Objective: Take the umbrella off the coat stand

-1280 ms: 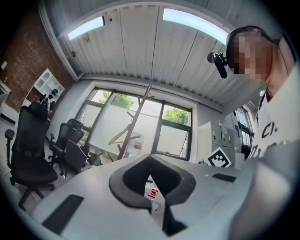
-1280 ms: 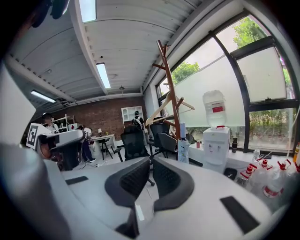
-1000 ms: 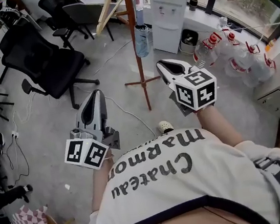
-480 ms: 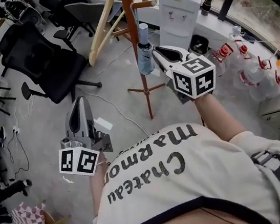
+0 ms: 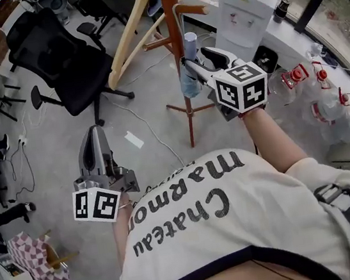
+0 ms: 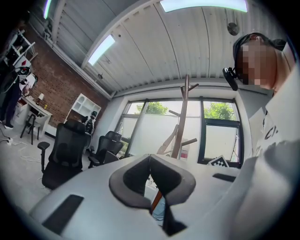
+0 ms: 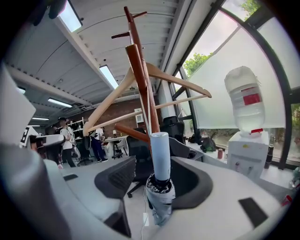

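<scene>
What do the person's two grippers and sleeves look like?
Both the left gripper and the right gripper have light grey tapered shells, dark grey pads and a white cube with black square markers. No cables show. The person wears a white short-sleeved T-shirt with dark lettering.

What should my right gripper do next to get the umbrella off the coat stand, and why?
Probably close the right gripper on the umbrella. Its jaws have just been opening and stand apart on either side of its pale handle, not pressing it, while it hangs on the coat stand.
</scene>
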A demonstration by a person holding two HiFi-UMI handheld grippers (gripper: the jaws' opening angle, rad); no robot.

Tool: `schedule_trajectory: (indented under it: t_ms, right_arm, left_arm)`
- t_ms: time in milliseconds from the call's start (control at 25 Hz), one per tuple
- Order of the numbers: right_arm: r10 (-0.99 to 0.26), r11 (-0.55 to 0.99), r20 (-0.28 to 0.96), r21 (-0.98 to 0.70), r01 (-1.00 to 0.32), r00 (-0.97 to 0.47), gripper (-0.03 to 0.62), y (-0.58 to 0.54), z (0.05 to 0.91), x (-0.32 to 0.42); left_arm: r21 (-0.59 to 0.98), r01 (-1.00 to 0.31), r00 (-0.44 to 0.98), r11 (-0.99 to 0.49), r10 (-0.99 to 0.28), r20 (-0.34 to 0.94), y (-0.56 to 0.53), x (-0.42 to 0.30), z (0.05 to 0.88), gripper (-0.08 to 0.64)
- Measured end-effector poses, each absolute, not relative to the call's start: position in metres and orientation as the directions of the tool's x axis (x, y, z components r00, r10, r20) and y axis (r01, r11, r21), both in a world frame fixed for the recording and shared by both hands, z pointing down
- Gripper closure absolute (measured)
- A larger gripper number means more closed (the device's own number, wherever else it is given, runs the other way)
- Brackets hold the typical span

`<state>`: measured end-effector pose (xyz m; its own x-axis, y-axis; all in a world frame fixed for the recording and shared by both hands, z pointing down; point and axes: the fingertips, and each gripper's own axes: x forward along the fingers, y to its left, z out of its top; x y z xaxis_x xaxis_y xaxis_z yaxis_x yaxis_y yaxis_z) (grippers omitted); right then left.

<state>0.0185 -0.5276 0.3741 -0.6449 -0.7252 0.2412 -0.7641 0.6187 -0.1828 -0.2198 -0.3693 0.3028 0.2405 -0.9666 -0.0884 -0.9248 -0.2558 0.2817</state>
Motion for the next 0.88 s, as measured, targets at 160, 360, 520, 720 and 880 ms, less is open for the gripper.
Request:
schedule_trajectory:
  t_ms: [160, 360, 520, 720, 880]
  right_arm:
    - [-0.718, 0.622, 0.210, -0.233, -0.748, -0.663, 0.356, -0.544, 0.377, 0.018]
    - [-0.714, 0.629, 0.204, -0.235, -0.741, -0.670, 0.350, -0.557, 0.386, 0.016]
    - [-0.707, 0.645, 0.165, -0.248, -0.723, -0.688, 0.350, -0.561, 0.381, 0.010]
    - [-0.713, 0.640, 0.167, -0.241, -0.730, -0.681, 0.360, -0.567, 0.382, 0.003]
    - [-0.707, 0.637, 0.209, -0.226, -0.737, -0.675, 0.362, -0.569, 0.392, -0.003]
  left_arm:
    - [0.265, -0.940, 0.204, -0.217, -0.976, -0.074, -0.367, -0.223, 0.304, 0.535]
    - [0.249, -0.952, 0.171, -0.179, -0.984, -0.055, -0.363, -0.225, 0.305, 0.535]
    - [0.250, -0.956, 0.146, -0.153, -0.988, -0.047, -0.359, -0.230, 0.307, 0.535]
    - [0.250, -0.957, 0.142, -0.147, -0.989, -0.036, -0.360, -0.234, 0.311, 0.535]
    - [0.246, -0.958, 0.140, -0.145, -0.989, -0.039, -0.363, -0.237, 0.309, 0.535]
